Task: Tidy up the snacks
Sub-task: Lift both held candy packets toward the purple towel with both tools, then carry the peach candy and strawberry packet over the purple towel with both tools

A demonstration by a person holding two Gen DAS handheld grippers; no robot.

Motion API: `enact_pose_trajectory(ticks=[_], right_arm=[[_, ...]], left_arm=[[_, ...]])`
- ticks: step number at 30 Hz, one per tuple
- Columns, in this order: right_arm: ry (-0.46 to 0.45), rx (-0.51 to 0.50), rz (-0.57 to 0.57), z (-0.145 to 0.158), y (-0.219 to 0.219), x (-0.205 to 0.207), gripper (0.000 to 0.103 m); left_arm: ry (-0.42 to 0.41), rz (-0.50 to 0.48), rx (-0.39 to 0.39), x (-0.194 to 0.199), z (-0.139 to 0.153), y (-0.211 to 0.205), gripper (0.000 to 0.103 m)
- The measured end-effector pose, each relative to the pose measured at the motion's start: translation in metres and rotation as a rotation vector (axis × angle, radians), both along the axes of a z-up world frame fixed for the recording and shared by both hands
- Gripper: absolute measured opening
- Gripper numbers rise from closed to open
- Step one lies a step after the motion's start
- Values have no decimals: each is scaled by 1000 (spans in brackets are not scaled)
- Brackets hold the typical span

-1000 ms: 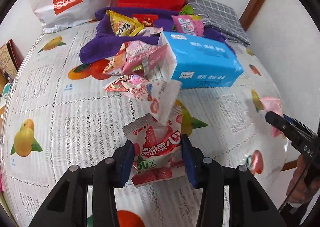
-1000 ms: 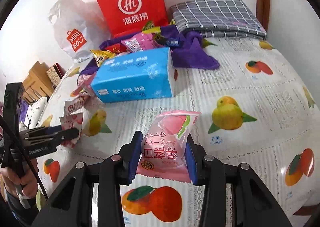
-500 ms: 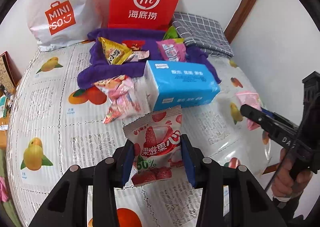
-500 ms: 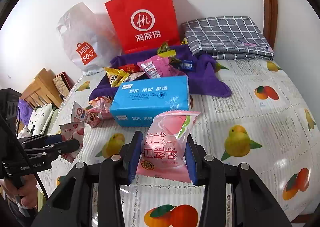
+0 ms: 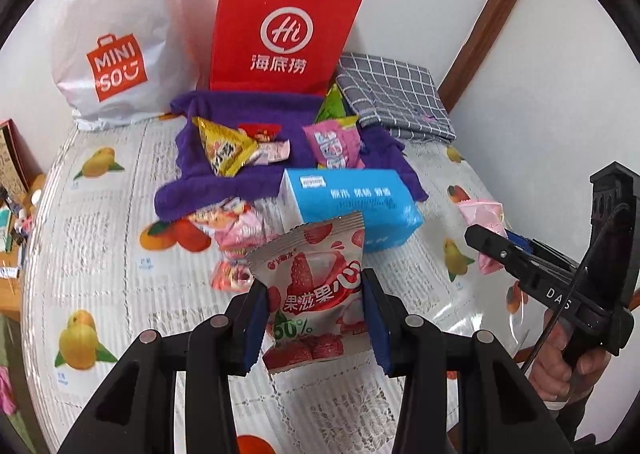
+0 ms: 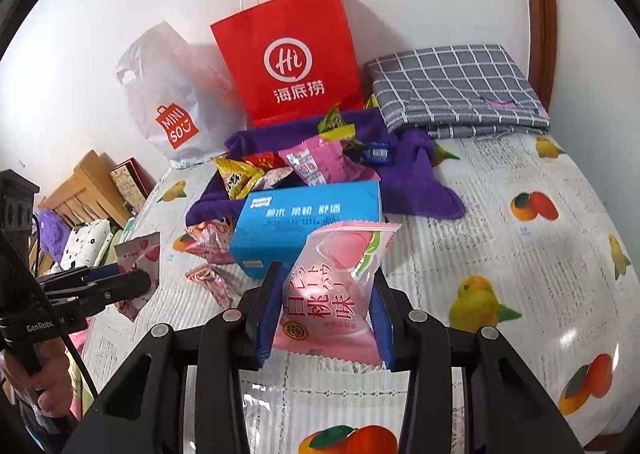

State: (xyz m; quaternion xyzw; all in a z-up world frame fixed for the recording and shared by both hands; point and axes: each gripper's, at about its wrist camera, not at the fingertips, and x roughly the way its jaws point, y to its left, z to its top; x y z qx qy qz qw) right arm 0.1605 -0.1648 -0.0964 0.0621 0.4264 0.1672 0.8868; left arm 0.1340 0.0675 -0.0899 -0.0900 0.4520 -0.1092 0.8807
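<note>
The left hand-held gripper (image 5: 316, 328) is clamping a strawberry snack packet (image 5: 316, 306) upright between its blue pads, jaws narrowed onto the packet's sides. The right hand-held gripper (image 6: 326, 318) is pinching a pink peach snack packet (image 6: 336, 286) the same way. Both packets are hanging above the table (image 6: 520, 274), just in front of the blue tissue pack (image 6: 308, 222). Behind the tissue pack, more snacks are lying on a purple towel (image 6: 416, 182).

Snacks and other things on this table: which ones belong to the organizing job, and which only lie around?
Job: strawberry packet in left gripper; peach packet in right gripper; loose snacks on purple towel.

Lying about: tissue pack, red bag, Miniso bag, checked cloth.
</note>
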Motion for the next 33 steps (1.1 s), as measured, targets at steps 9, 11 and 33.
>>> enact_pose_trajectory(ticks=[9, 11, 33], right_arm=[[-12, -22, 20, 5, 5, 18, 41], [-13, -20, 27, 5, 6, 22, 41], [-78, -44, 57, 32, 28, 92, 41]], left_arm=[[-23, 1, -2, 20, 14, -4, 41], [-25, -3, 4, 27, 15, -5, 41], [-63, 16, 17, 103, 36, 2, 41]])
